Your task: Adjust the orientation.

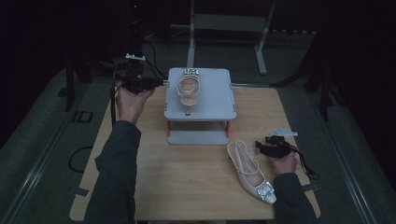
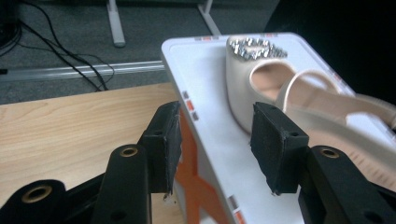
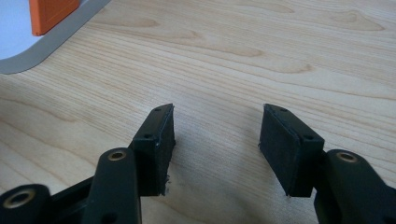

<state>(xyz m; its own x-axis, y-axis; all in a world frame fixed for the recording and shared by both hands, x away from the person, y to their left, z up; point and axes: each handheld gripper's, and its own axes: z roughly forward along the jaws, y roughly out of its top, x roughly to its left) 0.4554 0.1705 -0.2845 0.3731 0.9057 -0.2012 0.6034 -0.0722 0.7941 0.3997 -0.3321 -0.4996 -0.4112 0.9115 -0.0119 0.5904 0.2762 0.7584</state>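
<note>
Nearest, a cream slingback shoe (image 1: 250, 170) lies on the wooden table (image 1: 187, 177) at the near right, its jewelled toe toward the near edge and its heel pointing far-left, so its long axis runs near to far with a slight slant. The right gripper (image 1: 272, 148) rests just to its right, jaws apart with nothing between them, and it is much the nearer hand to this shoe. Farther off, the matching shoe (image 1: 187, 91) sits on the grey stand (image 1: 219, 100), buckle at the far end. The left gripper (image 1: 154, 83) hangs at the stand's left edge, jaws apart and empty, with that shoe to its right
</note>
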